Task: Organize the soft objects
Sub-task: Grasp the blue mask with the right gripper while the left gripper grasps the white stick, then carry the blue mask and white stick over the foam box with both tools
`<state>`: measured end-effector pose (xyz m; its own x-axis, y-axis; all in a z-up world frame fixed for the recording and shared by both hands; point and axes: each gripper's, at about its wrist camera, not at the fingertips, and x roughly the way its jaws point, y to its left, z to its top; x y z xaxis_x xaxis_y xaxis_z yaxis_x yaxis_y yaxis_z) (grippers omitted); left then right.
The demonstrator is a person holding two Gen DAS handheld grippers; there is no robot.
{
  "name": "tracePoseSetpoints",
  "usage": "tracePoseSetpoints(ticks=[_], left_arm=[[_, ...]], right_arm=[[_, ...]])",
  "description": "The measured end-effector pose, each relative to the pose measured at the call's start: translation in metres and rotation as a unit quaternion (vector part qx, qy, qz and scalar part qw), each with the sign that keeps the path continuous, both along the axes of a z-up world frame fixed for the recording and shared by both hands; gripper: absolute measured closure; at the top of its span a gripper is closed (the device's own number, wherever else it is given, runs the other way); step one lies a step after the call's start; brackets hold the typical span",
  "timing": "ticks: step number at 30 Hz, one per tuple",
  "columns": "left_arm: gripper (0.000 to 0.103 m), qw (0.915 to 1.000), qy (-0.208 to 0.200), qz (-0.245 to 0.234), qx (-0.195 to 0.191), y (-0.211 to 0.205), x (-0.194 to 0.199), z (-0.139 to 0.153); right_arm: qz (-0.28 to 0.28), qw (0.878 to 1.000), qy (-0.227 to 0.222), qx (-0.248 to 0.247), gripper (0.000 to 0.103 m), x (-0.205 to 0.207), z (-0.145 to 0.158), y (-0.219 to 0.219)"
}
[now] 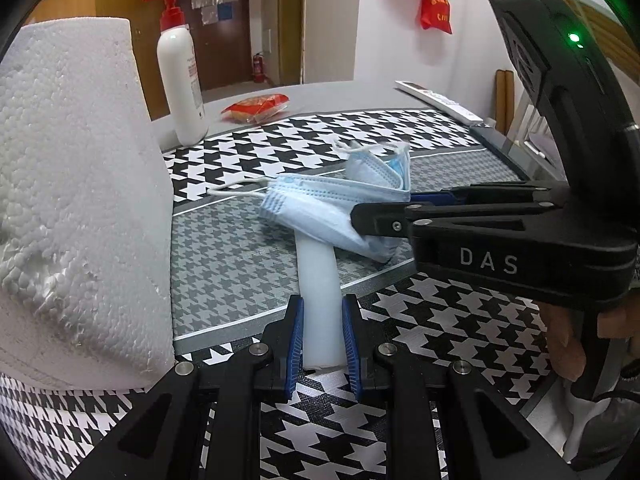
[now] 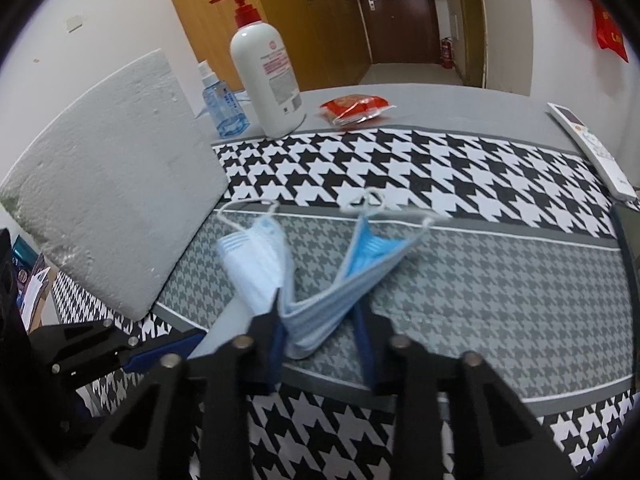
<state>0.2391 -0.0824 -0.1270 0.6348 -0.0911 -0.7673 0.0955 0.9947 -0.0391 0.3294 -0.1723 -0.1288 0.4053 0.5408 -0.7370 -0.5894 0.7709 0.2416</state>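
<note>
Left wrist view: the left tongs (image 1: 322, 338) are nearly closed on a white translucent strip (image 1: 318, 280) running toward 12 o'clock under the blue face masks (image 1: 340, 204), while the right tongs (image 1: 362, 220) reach in from 3 o'clock and pinch the pile's near edge. In the right wrist view the right tongs (image 2: 320, 332) have the masks (image 2: 320, 316) bunched between narrow jaws, folds fanning toward 11 and 1 o'clock over the houndstooth mat (image 2: 500, 280) on the worktop (image 2: 440, 100). The right hand is nearer, so any lift looks to be its job.

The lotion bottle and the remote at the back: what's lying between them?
A red snack packet lies between the lotion bottle and the remote, on the grey table, clearest in the right wrist view.
</note>
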Motion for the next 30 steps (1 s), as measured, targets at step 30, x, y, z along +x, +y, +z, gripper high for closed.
tracePoseSetpoints(ticks=[30], left_arm=[[0.089,0.9972,-0.074,-0.004,0.002,-0.002,-0.035,0.032]], right_arm=[[-0.06,0.995,-0.059,0.06,0.085,-0.044,0.055,-0.062]])
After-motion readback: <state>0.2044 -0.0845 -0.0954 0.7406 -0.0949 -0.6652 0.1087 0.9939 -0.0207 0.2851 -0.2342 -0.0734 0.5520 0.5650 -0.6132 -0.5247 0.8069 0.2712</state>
